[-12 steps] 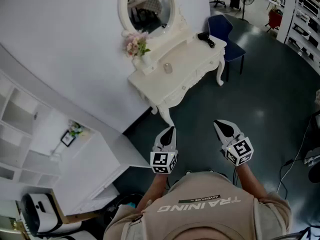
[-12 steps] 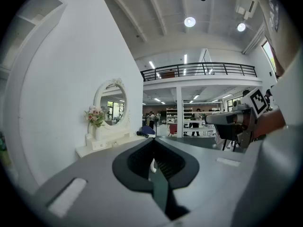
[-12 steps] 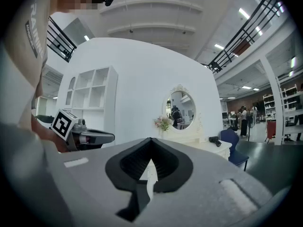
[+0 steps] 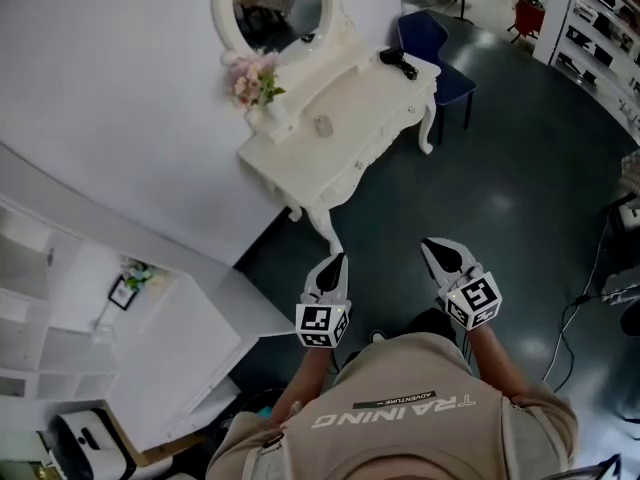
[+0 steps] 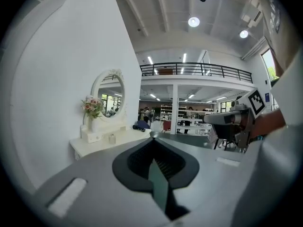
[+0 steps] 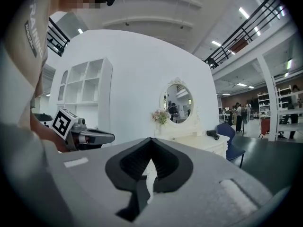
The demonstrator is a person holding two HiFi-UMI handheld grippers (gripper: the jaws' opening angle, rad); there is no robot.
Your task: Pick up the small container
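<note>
Standing on the counter [image 4: 385, 103], the small container [image 4: 322, 126] is far from the left gripper [image 4: 338, 260] and the right gripper [image 4: 432, 247]. Both are closed and empty.

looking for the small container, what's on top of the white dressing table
On the dressing table: a small container near the middle, pink flowers beside the oval mirror, and a dark object at the far end. The flowers hide the tabletop under them.
</note>
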